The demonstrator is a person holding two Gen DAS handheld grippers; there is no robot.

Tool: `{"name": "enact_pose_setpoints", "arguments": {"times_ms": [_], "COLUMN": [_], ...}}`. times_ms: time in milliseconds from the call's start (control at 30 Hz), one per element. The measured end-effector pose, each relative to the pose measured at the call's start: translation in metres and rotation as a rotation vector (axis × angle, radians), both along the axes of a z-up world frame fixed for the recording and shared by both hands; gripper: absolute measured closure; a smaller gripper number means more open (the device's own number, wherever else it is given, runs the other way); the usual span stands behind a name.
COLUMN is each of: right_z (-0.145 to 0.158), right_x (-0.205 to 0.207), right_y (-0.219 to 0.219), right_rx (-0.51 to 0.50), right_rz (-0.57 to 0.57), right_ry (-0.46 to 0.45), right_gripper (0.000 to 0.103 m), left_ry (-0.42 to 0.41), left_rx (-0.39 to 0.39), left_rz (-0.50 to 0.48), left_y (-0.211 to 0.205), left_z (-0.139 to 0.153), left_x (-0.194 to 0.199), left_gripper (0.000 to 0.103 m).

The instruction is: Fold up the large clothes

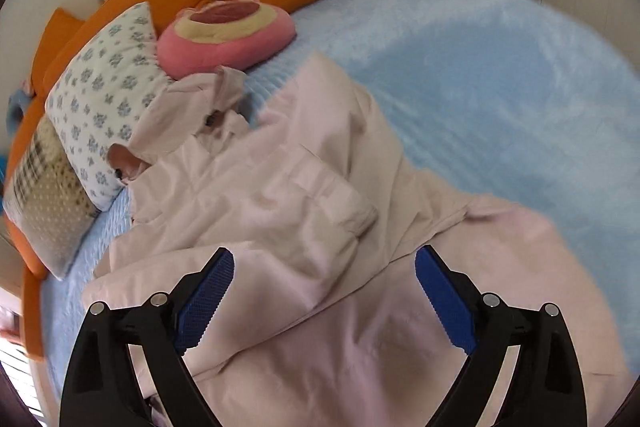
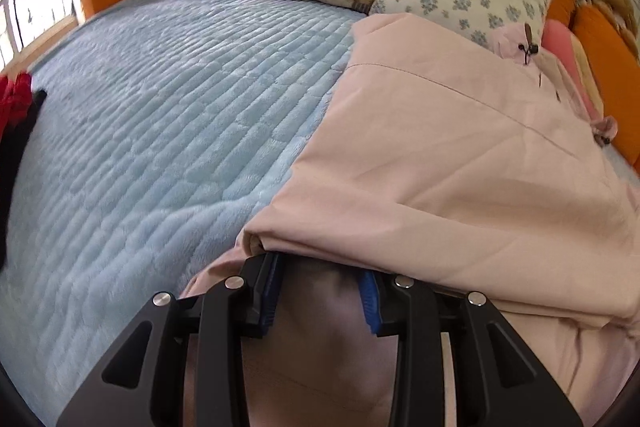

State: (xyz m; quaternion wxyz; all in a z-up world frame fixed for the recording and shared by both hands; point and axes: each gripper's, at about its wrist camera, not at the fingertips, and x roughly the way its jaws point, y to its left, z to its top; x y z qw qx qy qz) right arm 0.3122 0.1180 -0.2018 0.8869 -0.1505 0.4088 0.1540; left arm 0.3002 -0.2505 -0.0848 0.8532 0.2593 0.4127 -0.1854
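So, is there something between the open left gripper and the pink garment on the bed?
No, nothing visible. The left gripper is open right over the pink garment, with only its fabric showing between the blue pads. The pink cushion and floral pillow lie further back, at the garment's far end.

Your pale pink cotton jacket (image 1: 280, 187) lies on light blue quilted bedspread (image 1: 500, 75); white floral-print pillow (image 1: 100, 99) and round pink plush cushion (image 1: 224, 35) behind it.
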Motion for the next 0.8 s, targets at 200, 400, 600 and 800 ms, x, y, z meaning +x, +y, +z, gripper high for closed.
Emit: {"name": "enact_pose_setpoints", "arguments": {"times_ms": [200,400,600,800], "right_z": [0.003,0.009,0.042,0.087], "right_x": [-0.045,-0.074,-0.07,-0.061], "right_y": [-0.004,-0.053,-0.154,-0.297], "right_rx": [-0.145,-0.151,0.065,0.204], "right_rz": [0.068,0.025,-0.138,-0.392], "right_ry": [-0.094,-0.148,-0.092,-0.121], "right_gripper": [0.052,0.024,0.023,0.023], "left_ry": [0.027,0.032,-0.062,-0.117], "left_rx": [-0.103,-0.264,-0.326,-0.237], "left_rz": [0.13,0.296,0.399,0.5], "left_y": [0.076,0.178,0.257,0.293], "left_z": [0.062,0.106,0.12,0.067], "left_x": [0.026,0.044,0.031,0.038], "left_gripper": [0.009,0.009,0.008,0.008]}}
